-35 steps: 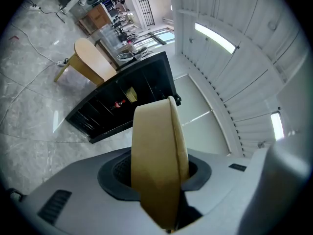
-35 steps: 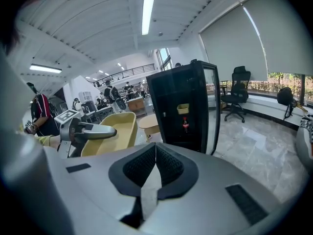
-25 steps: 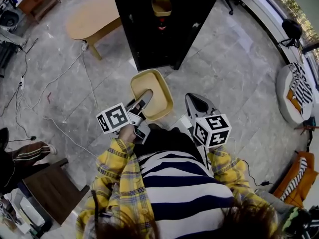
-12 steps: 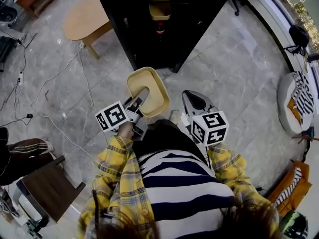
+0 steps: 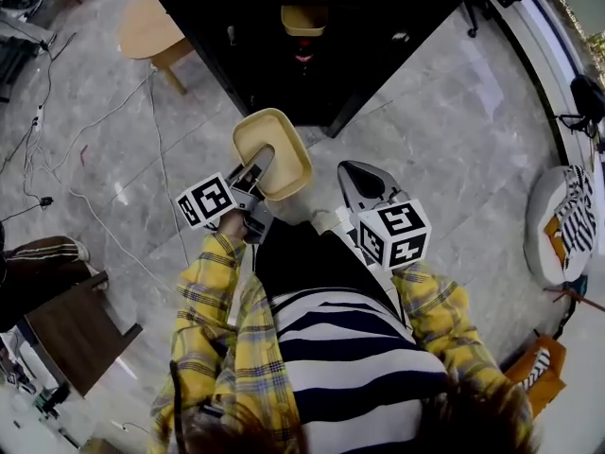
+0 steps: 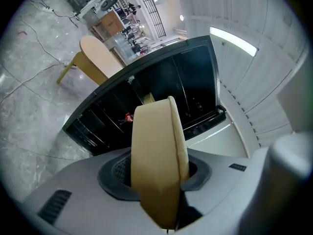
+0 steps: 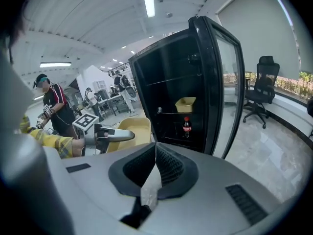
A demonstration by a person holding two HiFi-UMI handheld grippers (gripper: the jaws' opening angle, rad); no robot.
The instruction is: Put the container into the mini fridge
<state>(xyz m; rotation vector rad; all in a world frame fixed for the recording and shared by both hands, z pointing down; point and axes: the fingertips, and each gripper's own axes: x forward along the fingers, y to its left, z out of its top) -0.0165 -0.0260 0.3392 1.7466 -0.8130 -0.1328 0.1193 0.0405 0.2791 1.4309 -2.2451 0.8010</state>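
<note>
1. One idle tool nearest: right gripper (image 7: 155, 166), fingers pressed together with nothing between them.
2. Left gripper (image 6: 160, 177): fingers partly open, clamped on one wall of the pale yellow rectangular plastic container (image 5: 288, 149). It's carried in the air in front of the open fridge, not yet inside. Container looks empty.
3. Risk: single-wall pinch, so the tub hangs cantilevered off the fingers. A jolt or bump could make it pivot or slip to the grey tiled floor (image 5: 425, 112).
4. Risk: black mini fridge (image 7: 166, 77) has its glass door (image 7: 227, 82) standing open. A wide approach could clip the door edge.
5. Risk: inside there's already a small yellow tub (image 7: 186, 103), contents not visible, with a red-labelled dark cola bottle (image 7: 186, 126) below it. Pushing in blind could knock either.
</note>
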